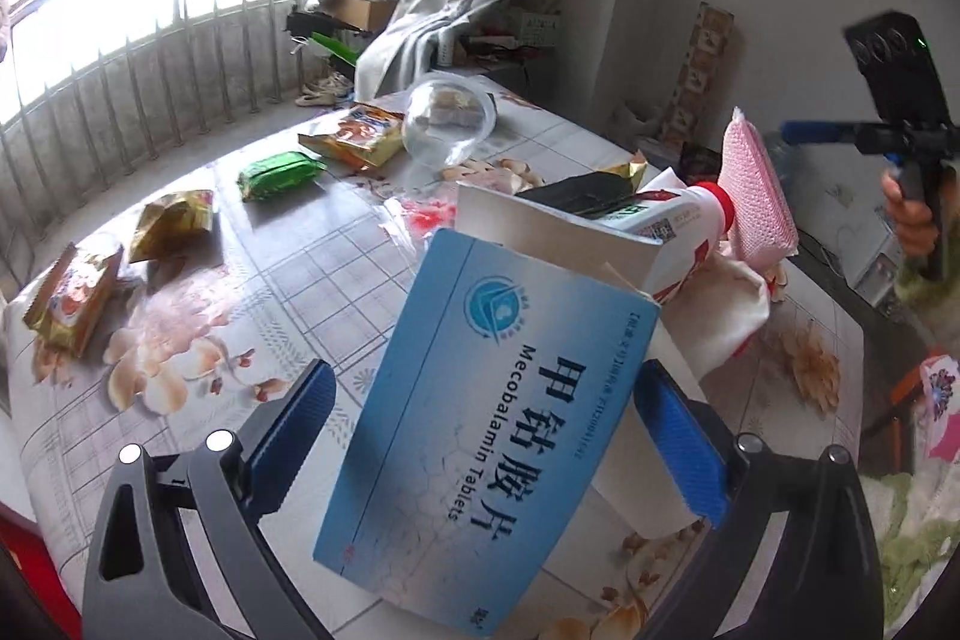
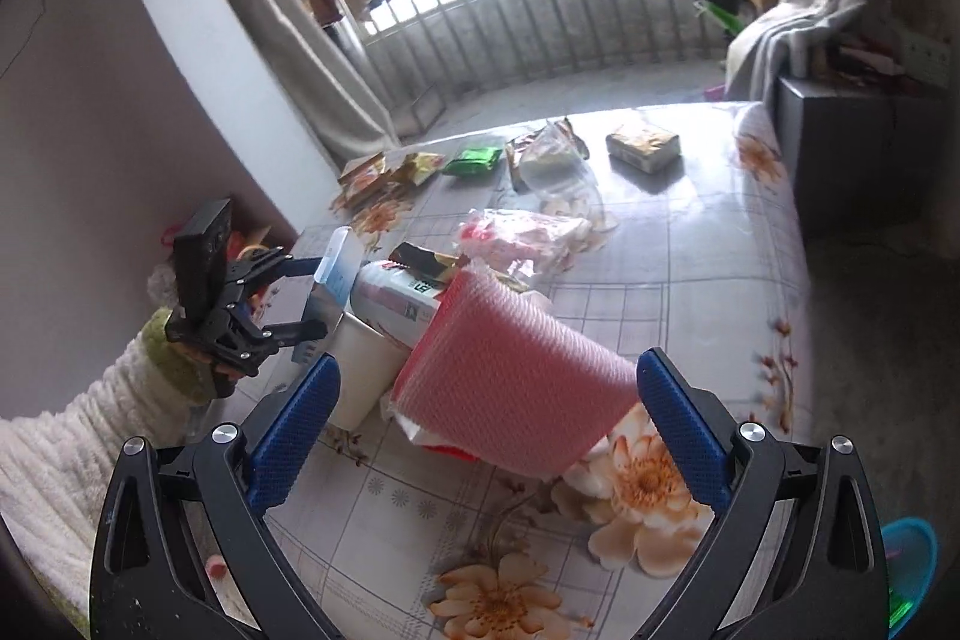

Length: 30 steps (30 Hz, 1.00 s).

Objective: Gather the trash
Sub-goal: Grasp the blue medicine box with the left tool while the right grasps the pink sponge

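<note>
Left gripper (image 1: 480, 436) spread wide around blue medicine box (image 1: 480, 424), seemingly ungripped, atop paper cup (image 2: 360, 376). Right gripper (image 2: 486, 430) released, framing pink sponge (image 2: 516, 388). Snack wrappers (image 1: 174, 220) beyond.

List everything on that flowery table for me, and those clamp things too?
medicine box: 1, blue, between the left clamp's fingers
paper cup: 1, white, stuffed with trash
bottle: 1, white, in the cup
pink mesh pad: 1, poking from the cup
green packet: 1, far side
gold snack wrappers: several, far side
clear plastic lid: 1, far side
table: 1, floral cloth
left gripper: black, blue pads, open
right gripper: same, open
</note>
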{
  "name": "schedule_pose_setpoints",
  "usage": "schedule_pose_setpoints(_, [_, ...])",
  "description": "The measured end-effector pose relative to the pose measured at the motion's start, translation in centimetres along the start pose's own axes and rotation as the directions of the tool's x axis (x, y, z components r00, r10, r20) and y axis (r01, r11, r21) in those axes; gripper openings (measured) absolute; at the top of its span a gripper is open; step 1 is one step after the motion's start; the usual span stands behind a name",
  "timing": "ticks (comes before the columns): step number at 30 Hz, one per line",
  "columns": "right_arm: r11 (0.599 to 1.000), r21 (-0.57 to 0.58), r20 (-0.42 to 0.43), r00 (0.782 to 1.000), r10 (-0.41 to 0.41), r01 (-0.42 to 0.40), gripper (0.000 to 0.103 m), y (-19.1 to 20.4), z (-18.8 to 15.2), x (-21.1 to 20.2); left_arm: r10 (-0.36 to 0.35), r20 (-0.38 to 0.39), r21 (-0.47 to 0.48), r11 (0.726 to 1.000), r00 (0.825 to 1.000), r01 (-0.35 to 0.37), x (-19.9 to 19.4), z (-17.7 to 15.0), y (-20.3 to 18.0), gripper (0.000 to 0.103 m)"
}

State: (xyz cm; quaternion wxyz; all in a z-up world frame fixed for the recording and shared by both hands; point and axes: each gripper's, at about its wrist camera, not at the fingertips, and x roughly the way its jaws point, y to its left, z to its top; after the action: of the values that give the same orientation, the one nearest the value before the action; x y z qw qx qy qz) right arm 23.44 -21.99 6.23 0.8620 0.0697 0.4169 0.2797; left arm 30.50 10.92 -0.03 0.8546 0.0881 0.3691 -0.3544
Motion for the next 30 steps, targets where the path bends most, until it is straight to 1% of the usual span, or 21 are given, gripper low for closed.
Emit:
schedule_pose_setpoints(2, [1.000,-0.025,-0.015,1.000,-0.013,0.013,0.095,-0.1,0.7,0.5,-0.007,-0.002,-0.002,1.000,1.000,0.007,0.2,0.1,0.1,0.097])
schedule_pose_setpoints(6, [0.988,-0.142,-0.012,0.998,-0.064,0.062,0.095,1.1,1.0,1.1,-0.012,-0.021,-0.018,1.000,1.000,0.011,0.8,0.3,0.1,0.097])
schedule_pose_setpoints(9, [0.954,-0.266,-0.004,0.989,-0.146,0.140,0.095,2.7,0.4,2.1,-0.022,-0.026,-0.034,0.999,0.999,0.021,0.9,0.3,0.2,0.097])
schedule_pose_setpoints(12, [0.886,-0.413,0.024,0.975,-0.219,0.210,0.095,4.5,-0.8,3.6,-0.022,-0.031,-0.039,0.999,0.999,0.021,0.9,0.3,0.4,0.097])
schedule_pose_setpoints(14, [0.812,-0.523,0.047,0.960,-0.277,0.259,0.095,5.7,-1.8,4.8,-0.022,-0.034,-0.041,0.999,0.999,0.021,0.9,0.2,0.5,0.097])
schedule_pose_setpoints(15, [0.786,-0.552,0.058,0.954,-0.295,0.277,0.095,6.0,-2.0,5.3,-0.019,-0.034,-0.040,0.999,0.999,0.018,0.9,0.2,0.5,0.096])
schedule_pose_setpoints(17, [0.763,-0.573,0.074,0.946,-0.316,0.299,0.095,6.2,-2.1,5.8,-0.019,-0.030,-0.039,0.999,0.999,0.018,0.8,0.2,0.5,0.092])
schedule_pose_setpoints(19, [0.758,-0.574,0.082,0.943,-0.323,0.310,0.095,6.0,-1.8,6.1,-0.013,-0.027,-0.046,0.999,1.000,0.012,0.7,0.2,0.7,0.089])
schedule_pose_setpoints(22, [0.770,-0.566,0.066,0.948,-0.311,0.292,0.095,5.6,-1.5,6.4,-0.011,-0.028,-0.064,0.998,1.000,0.009,0.6,0.0,0.9,0.085])
schedule_pose_setpoints(25, [0.774,-0.570,0.054,0.953,-0.300,0.276,0.095,5.6,-1.7,6.4,-0.002,-0.022,-0.071,0.998,1.000,0.000,0.4,-0.1,1.0,0.084])
schedule_pose_setpoints(30, [0.779,-0.562,0.045,0.951,-0.305,0.277,0.095,6.0,-2.5,6.7,0.004,-0.011,-0.084,0.996,1.000,-0.005,0.1,-0.2,1.1,0.084])
